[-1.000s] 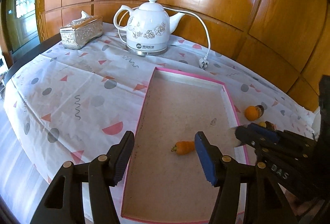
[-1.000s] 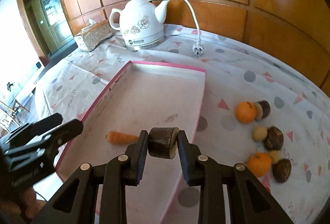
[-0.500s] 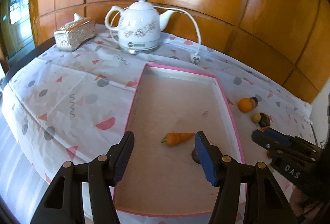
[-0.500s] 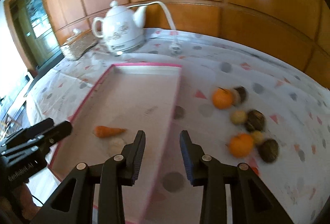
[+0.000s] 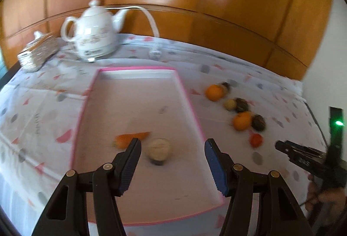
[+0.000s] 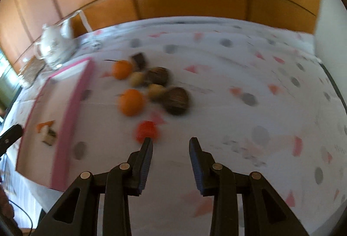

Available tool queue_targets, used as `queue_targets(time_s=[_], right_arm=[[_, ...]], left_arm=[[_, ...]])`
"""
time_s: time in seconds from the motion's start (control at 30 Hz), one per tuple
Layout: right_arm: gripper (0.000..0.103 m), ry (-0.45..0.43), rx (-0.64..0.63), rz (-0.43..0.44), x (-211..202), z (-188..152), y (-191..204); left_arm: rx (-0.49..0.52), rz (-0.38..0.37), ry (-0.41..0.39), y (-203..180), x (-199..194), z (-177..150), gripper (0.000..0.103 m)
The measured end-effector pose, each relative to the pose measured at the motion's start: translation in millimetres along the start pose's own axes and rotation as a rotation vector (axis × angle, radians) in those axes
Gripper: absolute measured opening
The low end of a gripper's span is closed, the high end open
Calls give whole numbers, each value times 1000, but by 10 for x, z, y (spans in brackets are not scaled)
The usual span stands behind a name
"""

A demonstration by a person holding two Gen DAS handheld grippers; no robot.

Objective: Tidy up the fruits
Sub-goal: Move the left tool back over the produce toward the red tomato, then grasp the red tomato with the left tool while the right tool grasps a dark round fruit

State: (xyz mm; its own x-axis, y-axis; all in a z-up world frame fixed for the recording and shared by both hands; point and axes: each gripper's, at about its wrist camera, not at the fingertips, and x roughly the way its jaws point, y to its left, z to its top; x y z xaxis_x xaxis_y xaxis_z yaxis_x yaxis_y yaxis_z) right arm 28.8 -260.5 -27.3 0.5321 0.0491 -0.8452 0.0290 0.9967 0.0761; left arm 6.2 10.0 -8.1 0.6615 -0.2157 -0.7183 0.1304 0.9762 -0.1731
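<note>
A pink-rimmed tray holds a carrot and a pale-topped dark round piece; both also show in the right wrist view, the carrot and the piece. My left gripper is open and empty above the tray's near end. My right gripper is open and empty over the cloth, just short of a small red fruit. Beyond it lie two oranges, brown round fruits and small pale ones.
A white electric kettle with cord and plug stands behind the tray. A silver tissue box sits at the far left. The patterned tablecloth stretches to the right. Wood panelling backs the table.
My right gripper let go of the dark round piece into the tray, then swung right to the loose fruit pile. My left gripper drew back and turned right.
</note>
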Motion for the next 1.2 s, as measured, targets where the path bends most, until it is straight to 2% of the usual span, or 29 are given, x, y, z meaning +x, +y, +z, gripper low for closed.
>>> queue_targets(time_s=[0.2, 0.57, 0.7, 0.83, 1.03, 1.07, 1.13, 1.2], right_arm=[[35, 6, 82, -48, 60, -56, -361], [35, 1, 81, -74, 121, -118, -497], [35, 2, 75, -80, 143, -117, -517], [35, 1, 77, -81, 145, -113, -548], [35, 1, 75, -78, 149, -110, -584], [35, 2, 75, -78, 150, -110, -592], [35, 1, 76, -79, 149, -110, -598], [35, 4, 83, -74, 158, -106, -619]], left_arm=[[106, -71, 62, -406, 196, 10, 59], [228, -159, 154, -1019, 687, 8, 59], [256, -194, 173, -1210, 851, 11, 55], [295, -203, 178, -1384, 998, 4, 53], [298, -197, 214, -1574, 1280, 29, 51], [299, -195, 217, -1606, 1325, 24, 50], [297, -174, 220, -1609, 1379, -7, 29], [297, -169, 202, -1583, 1352, -14, 28]])
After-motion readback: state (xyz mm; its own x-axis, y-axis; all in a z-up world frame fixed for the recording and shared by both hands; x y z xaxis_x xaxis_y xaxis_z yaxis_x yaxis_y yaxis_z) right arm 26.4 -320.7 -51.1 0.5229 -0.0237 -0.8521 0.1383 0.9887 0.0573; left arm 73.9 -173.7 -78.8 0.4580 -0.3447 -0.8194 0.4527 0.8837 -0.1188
